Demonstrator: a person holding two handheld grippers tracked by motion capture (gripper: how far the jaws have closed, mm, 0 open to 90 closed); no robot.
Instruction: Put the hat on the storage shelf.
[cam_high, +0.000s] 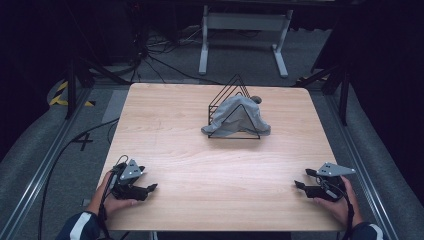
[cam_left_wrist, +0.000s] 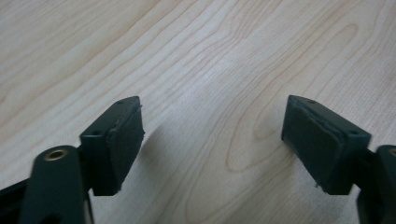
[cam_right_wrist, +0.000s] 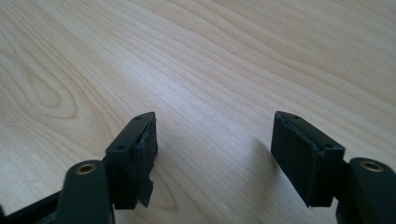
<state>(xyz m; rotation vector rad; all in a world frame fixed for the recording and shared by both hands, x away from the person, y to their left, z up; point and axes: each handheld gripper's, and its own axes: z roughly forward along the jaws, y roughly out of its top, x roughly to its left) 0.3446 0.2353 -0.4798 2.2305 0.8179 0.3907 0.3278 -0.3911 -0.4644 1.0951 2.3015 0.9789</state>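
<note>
1. A crumpled grey cloth (cam_high: 238, 116) is draped over a black wire rack of triangular frames (cam_high: 235, 107), which stands on the far half of the pale wooden bench (cam_high: 200, 150), a little right of its middle. The cloth spills down the front frame and rests on the wood at both lower corners.
2. The left tongs (cam_high: 150, 189) sit low over the near left corner of the bench, held in the person's left hand (cam_high: 117, 200), well apart from the rack. In the left gripper view the jaws stand spread, with bare wood grain between them.
3. The right tongs (cam_high: 299, 186) sit low over the near right corner in the right hand (cam_high: 340, 202), tips pointing inward. The right gripper view shows them spread wide too, gripping nothing.
4. Beyond the bench lie a grey floor, loose black cables (cam_high: 155, 55) and a white metal stand (cam_high: 245, 35).
</note>
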